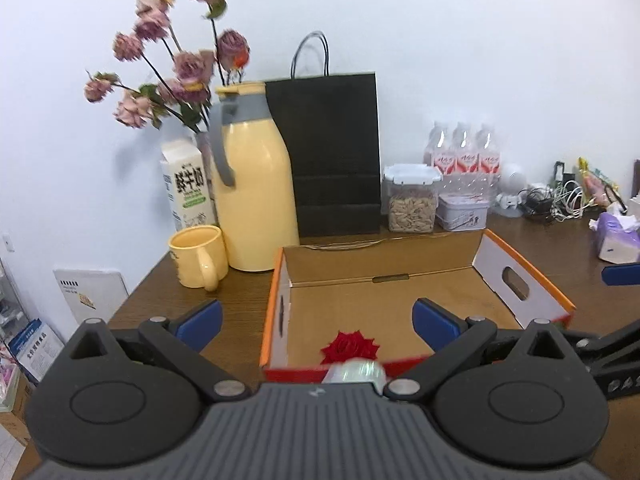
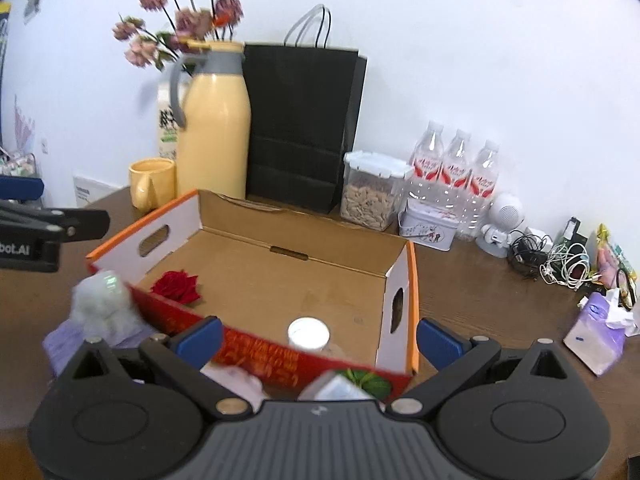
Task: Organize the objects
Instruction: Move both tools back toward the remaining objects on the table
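From your left wrist view, the left gripper (image 1: 318, 326) has its jaws spread wide and grasping nothing, aimed over the near wall of the cardboard box (image 1: 524, 280) that sits in the middle of the surface (image 1: 160, 292). Inside the box, a red rose (image 1: 350, 346) lies against the near wall at its left end, straight ahead of these jaws and just below them; a pale, blurred item (image 1: 356, 370) sits outside the box at that wall, too smeared to name. From your right wrist view, the right gripper (image 2: 318, 340) is likewise released and empty, facing the box's near right corner. A white-capped jar (image 2: 309, 334) stands inside the box against the near wall, directly between these jaws and a little ahead, so your right hand is the nearer one for it. Loose things wait outside the near wall: a white fluffy item (image 2: 100, 300) on a lilac one (image 2: 68, 340) toward the left, and a pale packet (image 2: 336, 386) beside something green (image 2: 370, 382) in front. These look like the next candidates to go in.
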Demonstrator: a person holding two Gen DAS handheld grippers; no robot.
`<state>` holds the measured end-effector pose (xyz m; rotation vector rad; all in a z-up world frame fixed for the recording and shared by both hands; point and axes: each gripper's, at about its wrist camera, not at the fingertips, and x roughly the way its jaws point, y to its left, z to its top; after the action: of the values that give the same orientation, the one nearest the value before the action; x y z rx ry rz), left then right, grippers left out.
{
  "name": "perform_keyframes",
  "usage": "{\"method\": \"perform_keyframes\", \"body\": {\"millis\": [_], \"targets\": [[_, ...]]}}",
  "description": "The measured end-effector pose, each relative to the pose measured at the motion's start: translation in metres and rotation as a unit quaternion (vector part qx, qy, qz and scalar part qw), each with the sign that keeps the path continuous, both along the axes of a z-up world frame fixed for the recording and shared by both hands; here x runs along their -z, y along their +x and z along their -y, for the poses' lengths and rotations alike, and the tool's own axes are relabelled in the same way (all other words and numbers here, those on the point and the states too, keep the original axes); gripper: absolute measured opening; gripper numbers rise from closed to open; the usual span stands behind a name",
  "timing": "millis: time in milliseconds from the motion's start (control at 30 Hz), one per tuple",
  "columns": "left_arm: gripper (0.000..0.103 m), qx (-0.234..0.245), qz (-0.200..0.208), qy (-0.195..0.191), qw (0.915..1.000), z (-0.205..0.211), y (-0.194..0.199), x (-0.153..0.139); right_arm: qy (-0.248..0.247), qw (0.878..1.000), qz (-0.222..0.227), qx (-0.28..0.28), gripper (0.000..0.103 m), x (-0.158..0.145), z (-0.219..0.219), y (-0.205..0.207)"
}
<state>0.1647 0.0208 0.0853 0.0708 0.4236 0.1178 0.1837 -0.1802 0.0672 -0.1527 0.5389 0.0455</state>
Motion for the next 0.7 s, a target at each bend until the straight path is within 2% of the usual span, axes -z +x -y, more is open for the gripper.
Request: {"method": "perform_keyframes", "body": {"millis": [167,367,533,700], "targets": [[0.103,0.006,0.02,-0.011,0.9997,-0.008,-0.044,0.008,0.015,1.0,0.021,-0.006,0.103,0.003,0.004,-0.047],[0.103,-0.001,0.012,-0.034,0.9994,-0.021,-0.081,0.029,0.046,0.999,0.024,-0.003,0.103,0.022,0.008,-0.092],[0.103,-0.008,-0.013,-0.064,0.9978,-0.034,-0.101,0.052,0.067,0.998,0.018,0.009,0.103,0.042,0.012,-0.117],[0.103,-0.02,-0.032,-0.071,0.9968,-0.042,-0.116,0.075,0.084,0.996,0.001,0.017,0.103,0.065,0.014,-0.136]]}}
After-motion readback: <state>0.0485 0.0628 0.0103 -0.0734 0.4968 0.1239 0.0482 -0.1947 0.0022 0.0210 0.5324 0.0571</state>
